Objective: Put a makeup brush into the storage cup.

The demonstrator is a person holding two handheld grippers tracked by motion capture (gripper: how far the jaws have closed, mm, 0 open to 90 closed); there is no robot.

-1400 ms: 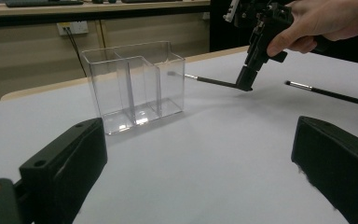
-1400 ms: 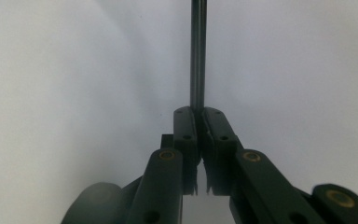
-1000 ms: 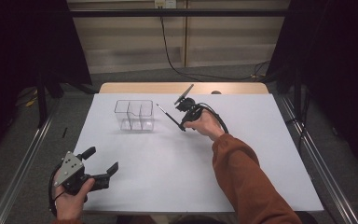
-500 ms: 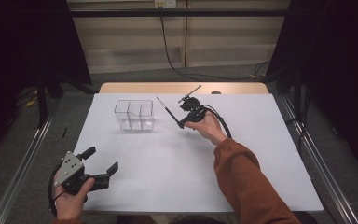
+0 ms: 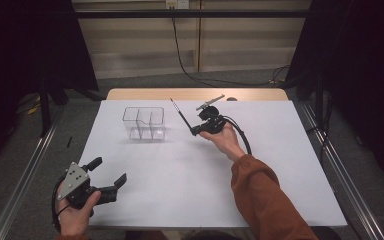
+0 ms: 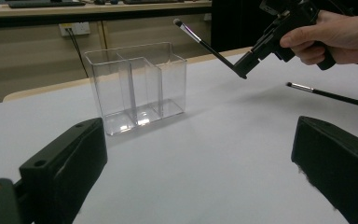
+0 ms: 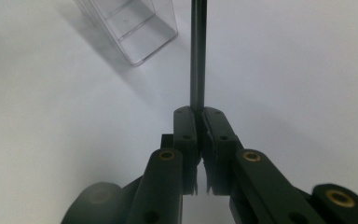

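Right tool [image 5: 194, 132] clenched on a slim brush [image 5: 179, 113] — lifted off the counter [image 5: 260, 165].
Clear organizer [image 5: 144, 123] sits just beside its tip; left tool [image 5: 107, 172] rests released.

Readable text: none that I can make out.
Clear organizer [image 6: 135, 86]: I find no label or print.
Wall outlet [image 6: 76, 29]: I see no legible marking.
White table cover [image 5: 190, 175]: I read nothing here.

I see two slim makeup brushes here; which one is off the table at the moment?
The brush clamped in the right gripper, tilted up beside the clear organizer. The other brush lies flat on the white table.
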